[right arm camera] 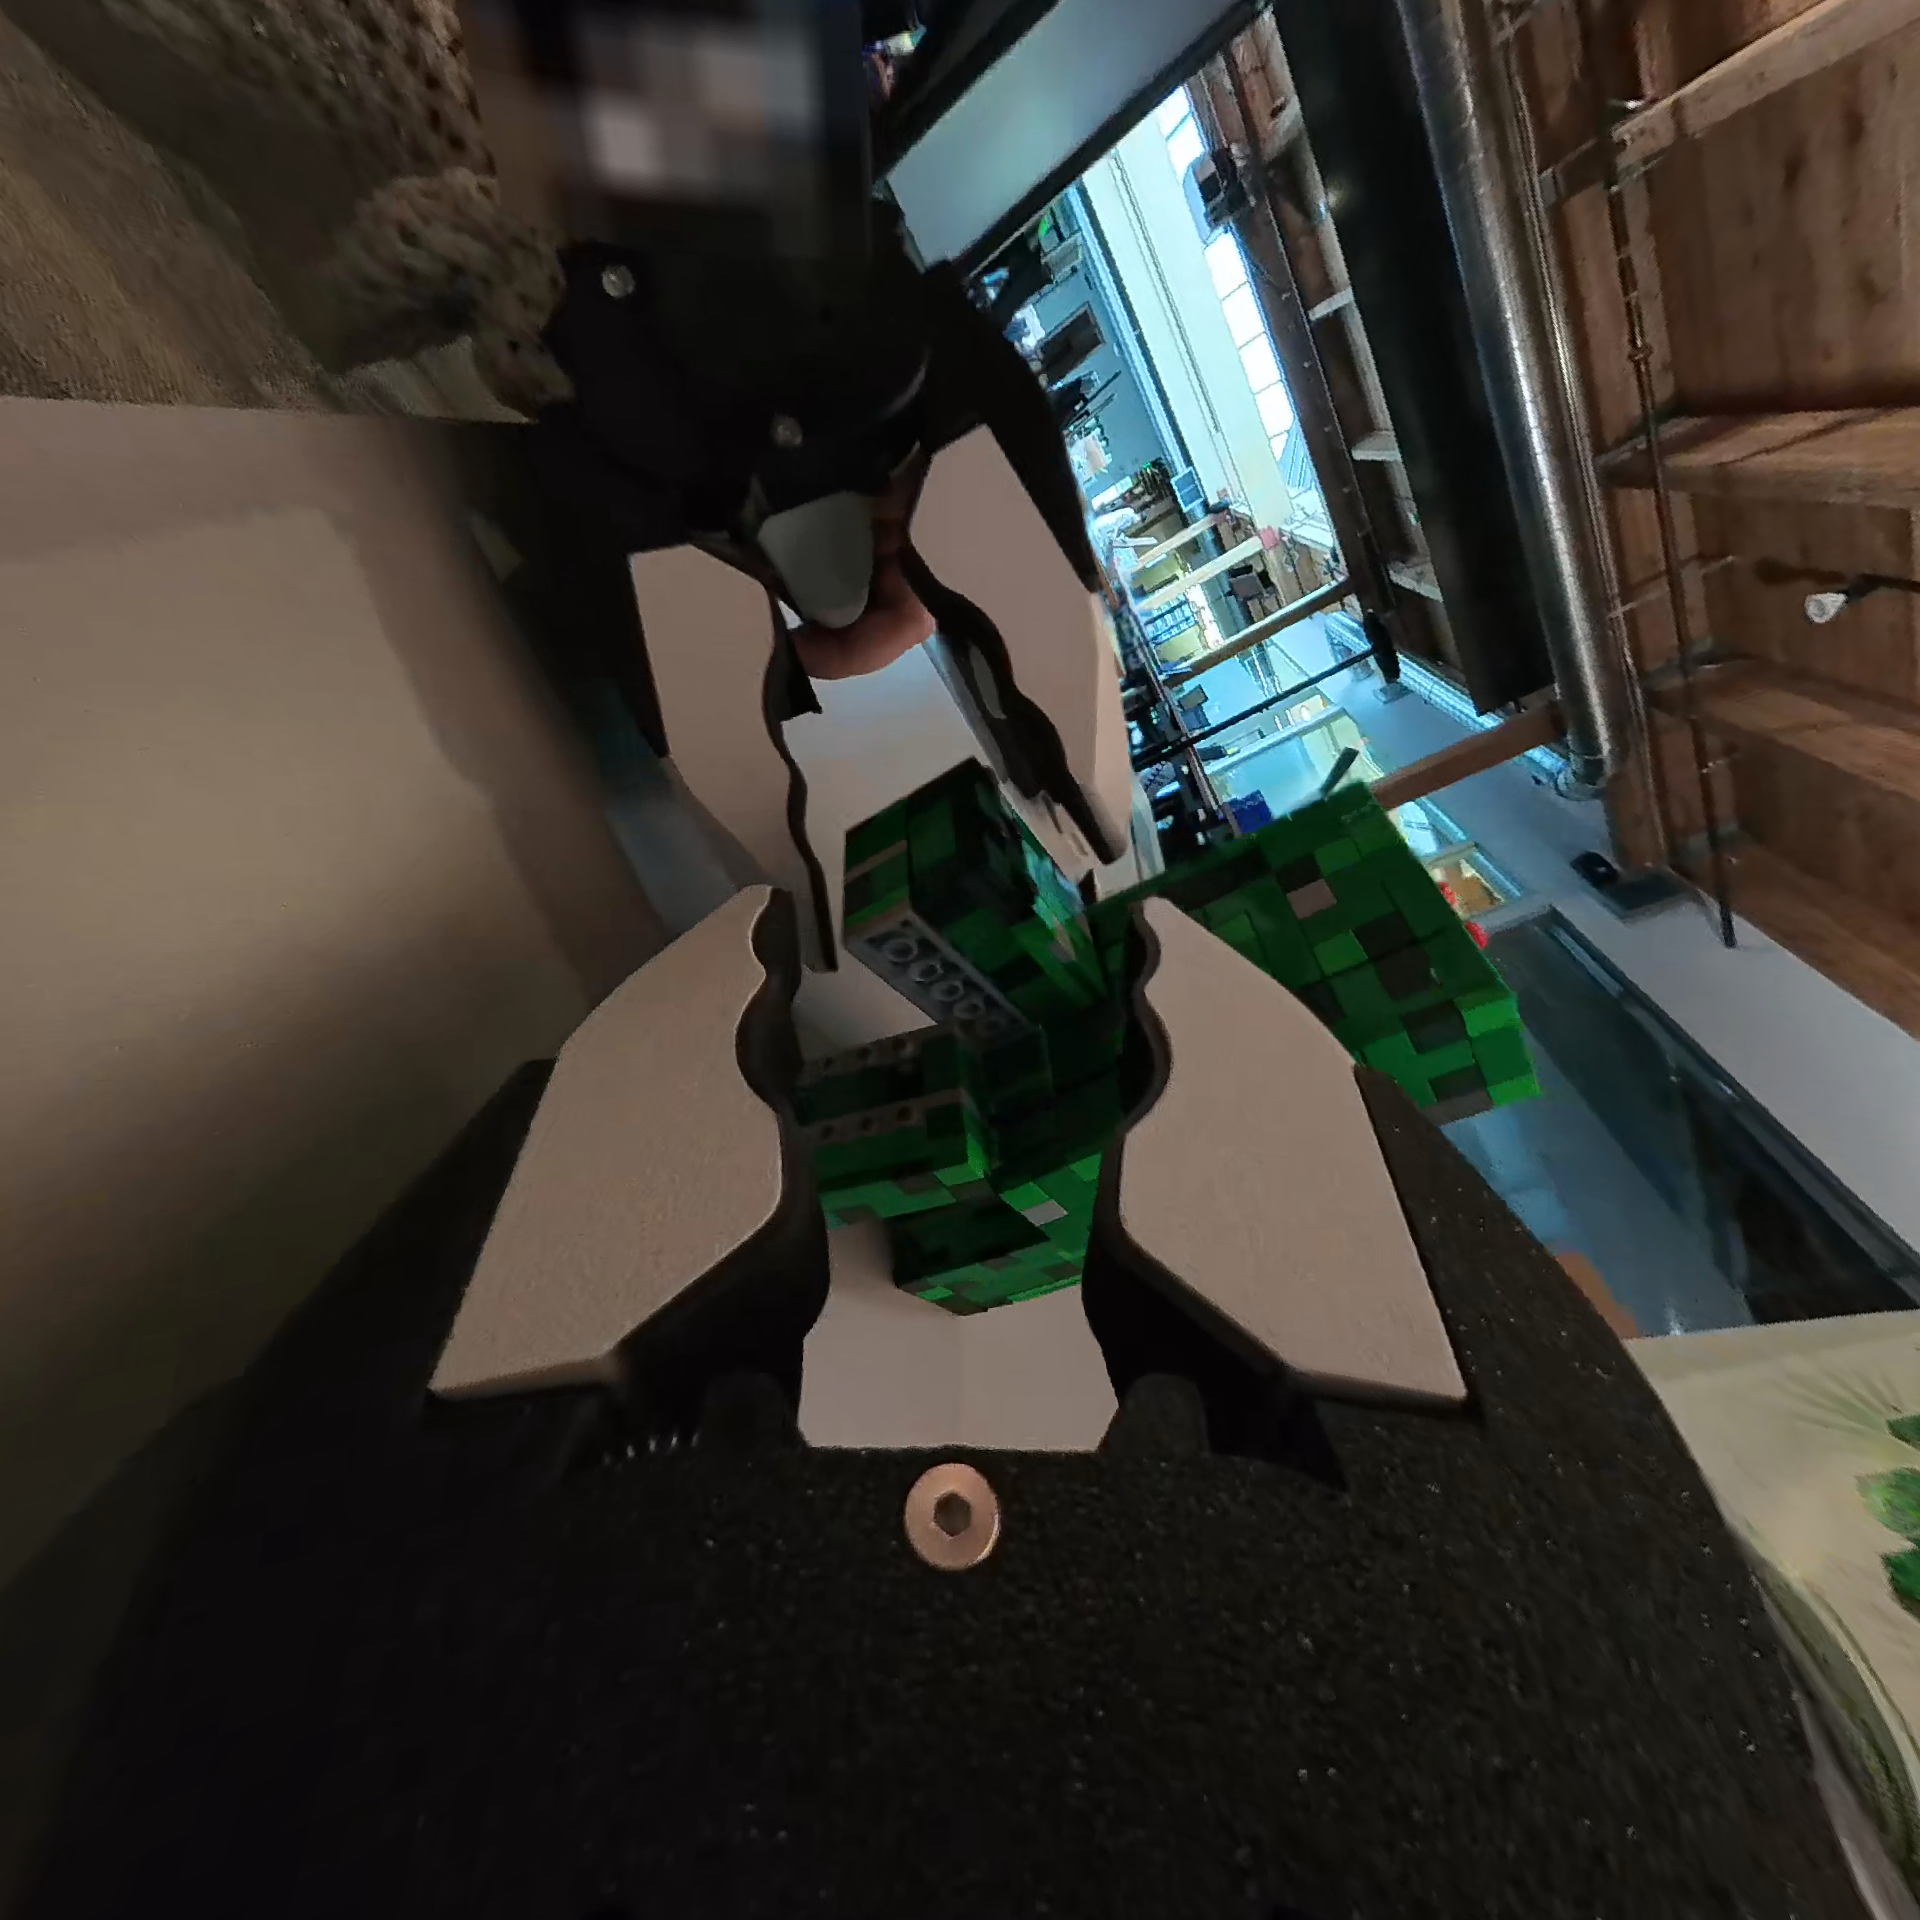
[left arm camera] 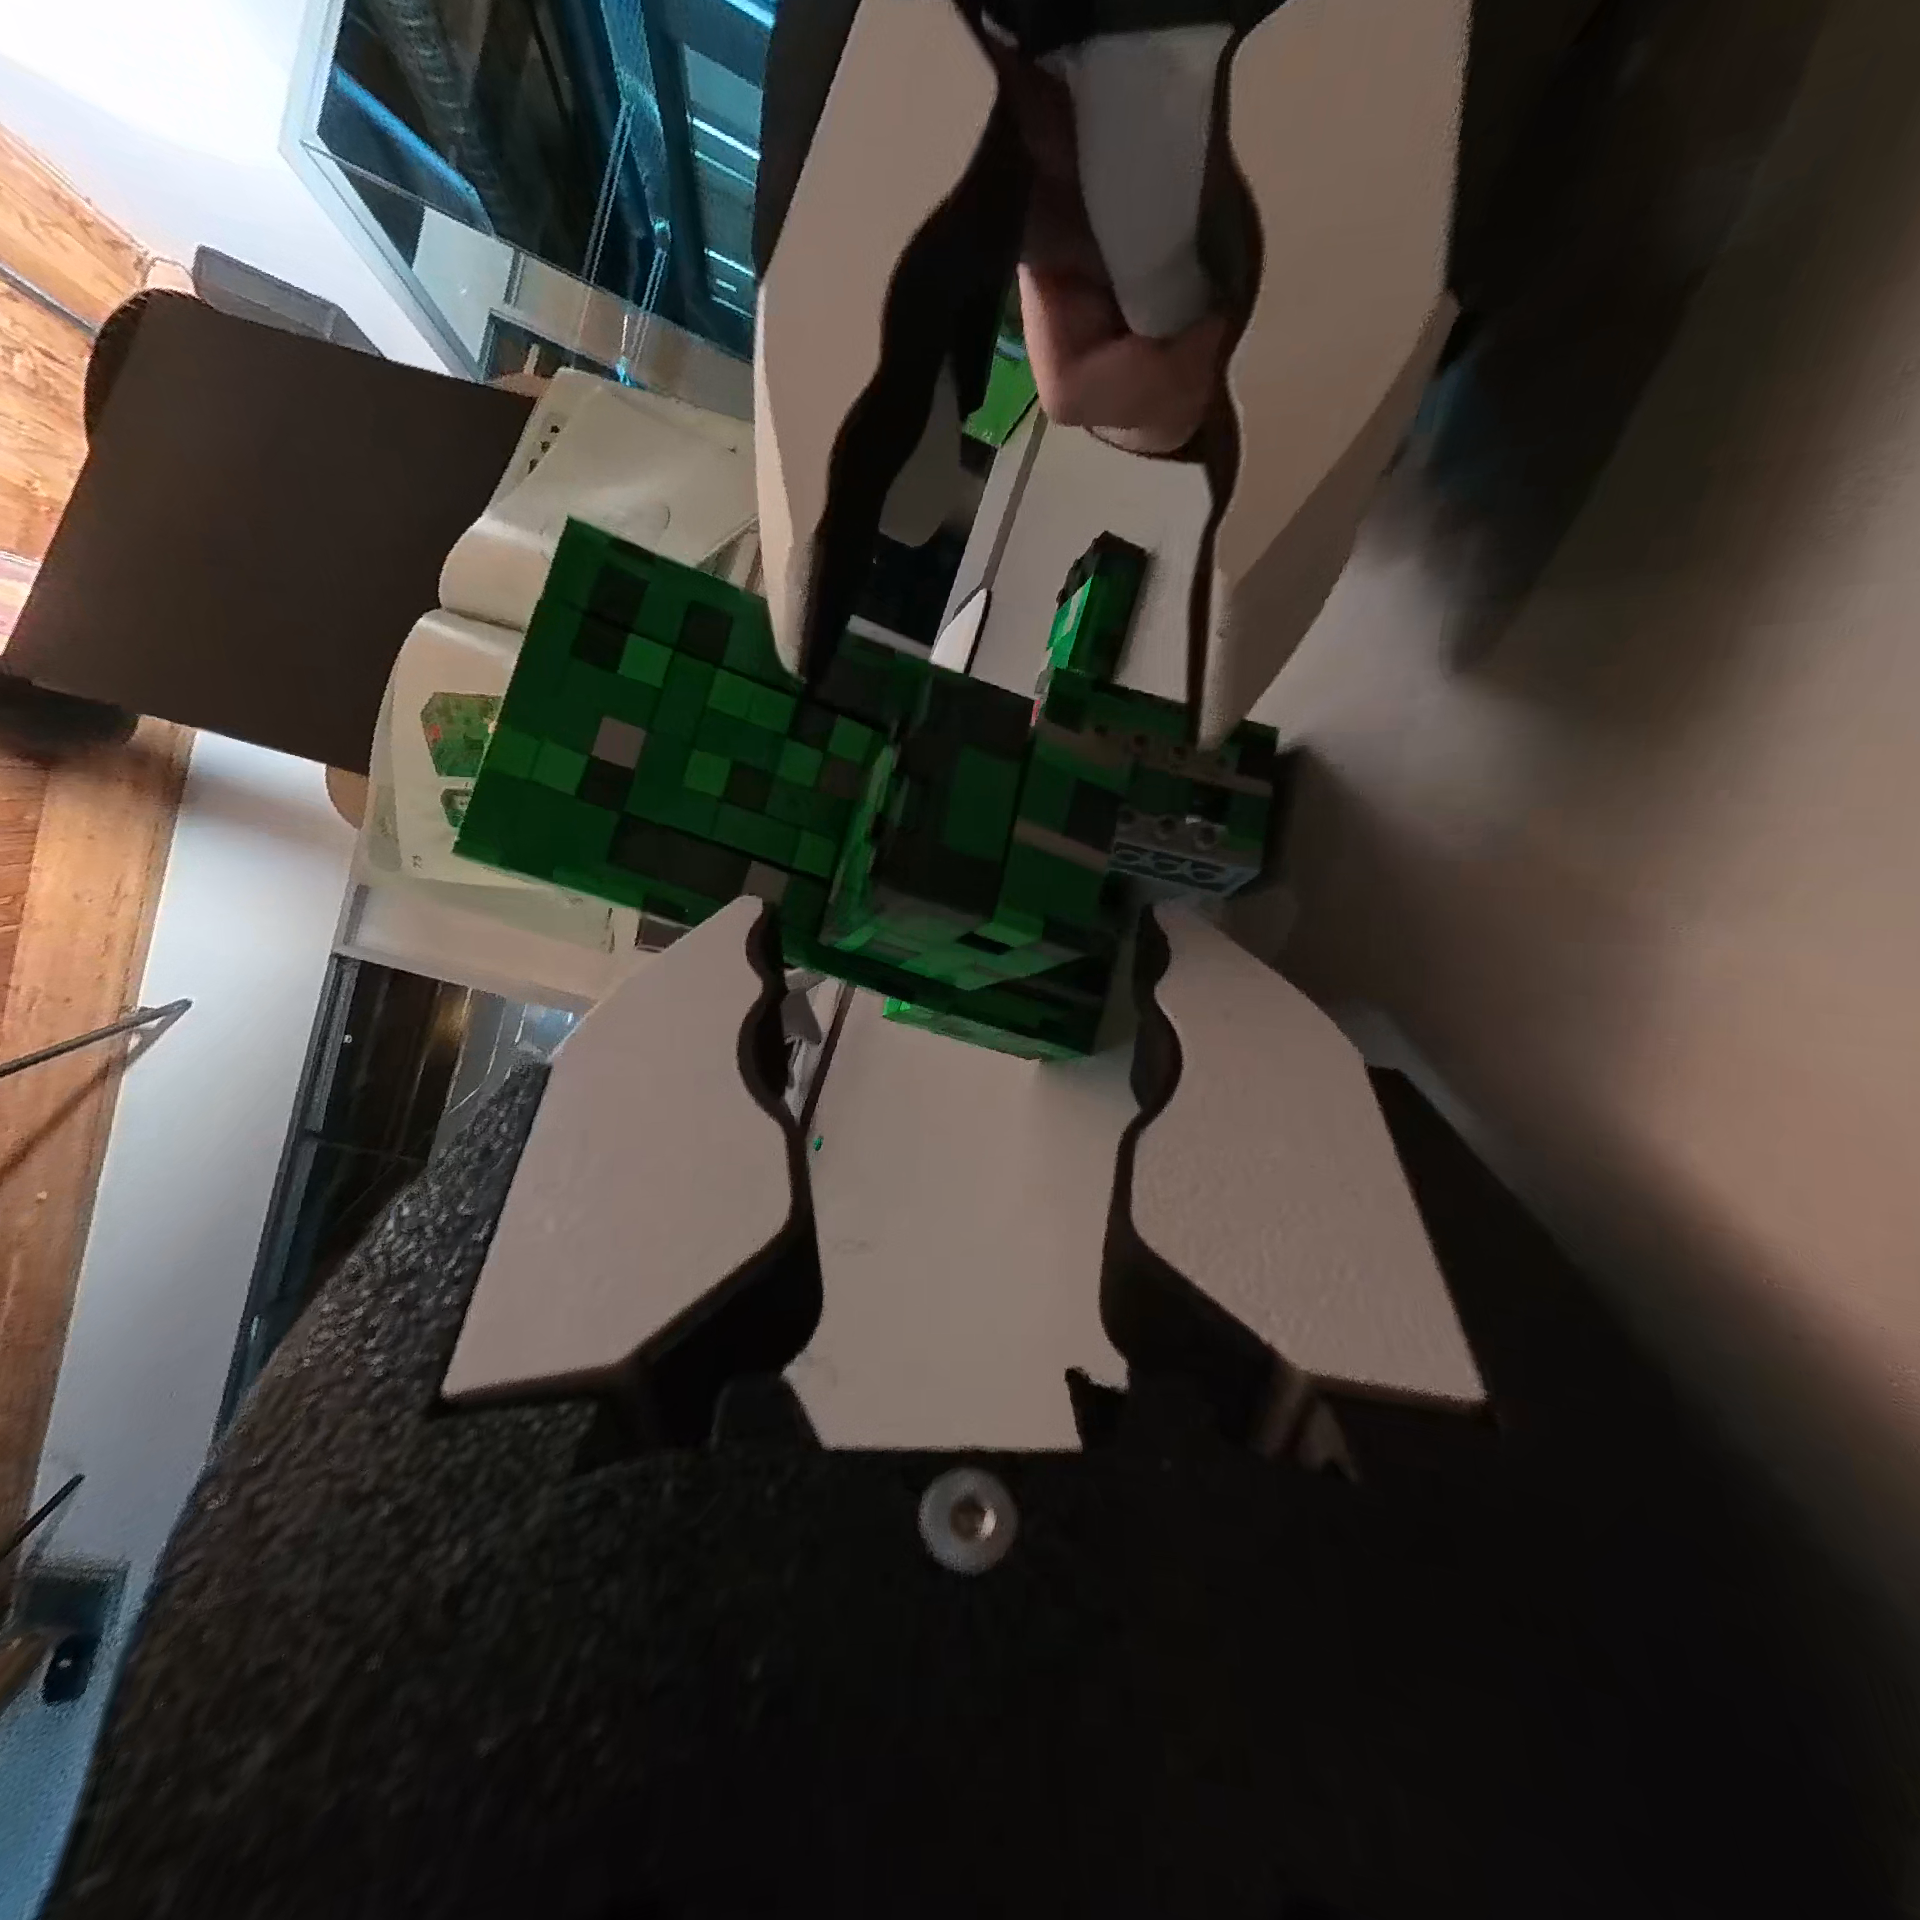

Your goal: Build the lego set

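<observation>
Green, black and grey bricks make up the lego model [left arm camera: 831, 800], a blocky pixel-patterned figure held in the air between two opposed grippers over a white table [left arm camera: 935, 1268]. Left gripper [left arm camera: 951, 914], seen from its own camera: its pale fingers stand moderately apart on either side of the model's narrower block, the fingertips at that block's lower edge; whether they press on it cannot be told. Right gripper [left arm camera: 1003, 686], facing it from above in the same view: its fingertips reach the model's upper side, one on the green surface and one near the grey studded beam [left arm camera: 1195, 831]; a thumb shows between its fingers, on a white lever. In the right wrist view the right gripper [right arm camera: 961, 920] brackets the dark green body [right arm camera: 977, 1132] closely, with contact on the far finger likely but blurred; the left gripper [right arm camera: 961, 883] beyond straddles an upper block. The model's large cube head [right arm camera: 1361, 956] projects to one side, partly hidden behind a finger. An instruction booklet [right arm camera: 1808, 1538] is cut off at the frame edge, soft with blur.
</observation>
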{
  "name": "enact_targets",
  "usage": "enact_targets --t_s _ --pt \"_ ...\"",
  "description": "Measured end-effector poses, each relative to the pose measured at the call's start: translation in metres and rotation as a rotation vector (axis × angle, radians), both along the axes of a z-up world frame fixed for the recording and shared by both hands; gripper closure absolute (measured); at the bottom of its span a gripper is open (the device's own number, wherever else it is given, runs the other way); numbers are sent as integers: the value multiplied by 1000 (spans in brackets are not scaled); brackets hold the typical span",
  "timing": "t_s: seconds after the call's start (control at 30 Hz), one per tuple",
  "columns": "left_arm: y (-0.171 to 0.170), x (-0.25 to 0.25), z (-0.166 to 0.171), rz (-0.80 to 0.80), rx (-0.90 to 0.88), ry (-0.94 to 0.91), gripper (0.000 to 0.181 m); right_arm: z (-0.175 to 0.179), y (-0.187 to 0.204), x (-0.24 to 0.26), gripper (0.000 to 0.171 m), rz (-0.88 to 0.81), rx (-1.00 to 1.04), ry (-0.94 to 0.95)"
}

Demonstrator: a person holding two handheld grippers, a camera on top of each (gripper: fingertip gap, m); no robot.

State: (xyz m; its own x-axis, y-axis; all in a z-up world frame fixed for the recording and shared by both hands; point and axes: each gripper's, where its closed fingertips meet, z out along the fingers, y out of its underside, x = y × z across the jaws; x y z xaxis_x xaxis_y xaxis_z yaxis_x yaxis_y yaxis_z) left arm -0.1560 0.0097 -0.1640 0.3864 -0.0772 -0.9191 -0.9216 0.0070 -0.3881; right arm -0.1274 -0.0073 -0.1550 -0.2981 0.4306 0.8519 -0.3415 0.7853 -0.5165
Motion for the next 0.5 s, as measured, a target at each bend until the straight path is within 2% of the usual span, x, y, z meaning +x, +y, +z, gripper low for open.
enact_targets --t_s 0.5 --pt "-1 13 6 35 56 75 121 -13 -4 -1 115 -37 131 6"
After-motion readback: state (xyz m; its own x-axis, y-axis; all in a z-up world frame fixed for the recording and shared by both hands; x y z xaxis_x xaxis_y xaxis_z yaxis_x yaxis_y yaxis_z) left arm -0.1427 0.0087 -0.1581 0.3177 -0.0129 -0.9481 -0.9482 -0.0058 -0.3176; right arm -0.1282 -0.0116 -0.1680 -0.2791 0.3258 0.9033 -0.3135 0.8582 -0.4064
